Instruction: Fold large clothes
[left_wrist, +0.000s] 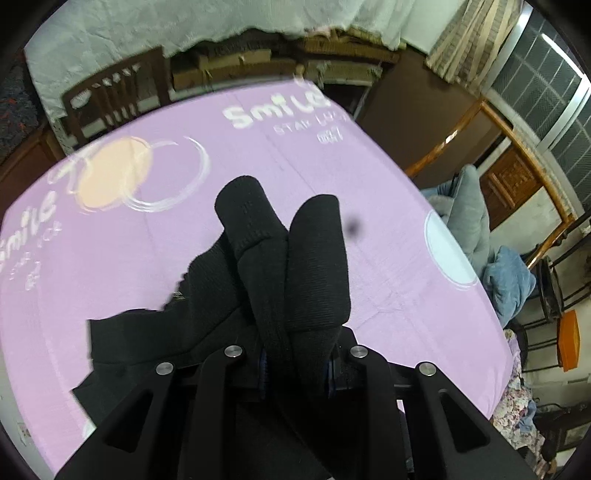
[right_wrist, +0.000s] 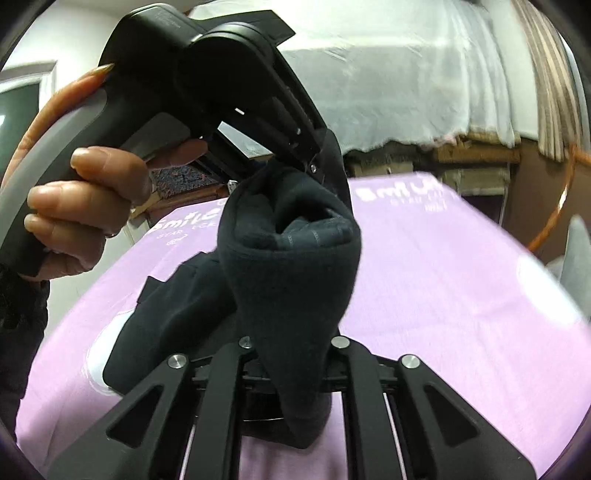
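Observation:
A black knit garment (left_wrist: 317, 266) is lifted off the purple printed sheet (left_wrist: 184, 258). Its ribbed edge stands up in two folds between the jaws of my left gripper (left_wrist: 291, 354), which is shut on it; the cloth hides the fingertips. The rest trails down to the left onto the sheet. In the right wrist view the same garment (right_wrist: 291, 280) bunches upward out of my right gripper (right_wrist: 295, 369), shut on it. Just above, the left gripper (right_wrist: 314, 162) clamps the top of that bunch, held by a hand (right_wrist: 85, 199). The two grippers are close together.
The purple sheet (right_wrist: 461, 295) covers a wide flat surface. A dark wooden chair (left_wrist: 114, 96) and cardboard boxes under a white cloth (left_wrist: 221, 22) stand beyond the far edge. Grey and blue blankets (left_wrist: 469, 221) and an orange stool (left_wrist: 570, 339) lie to the right.

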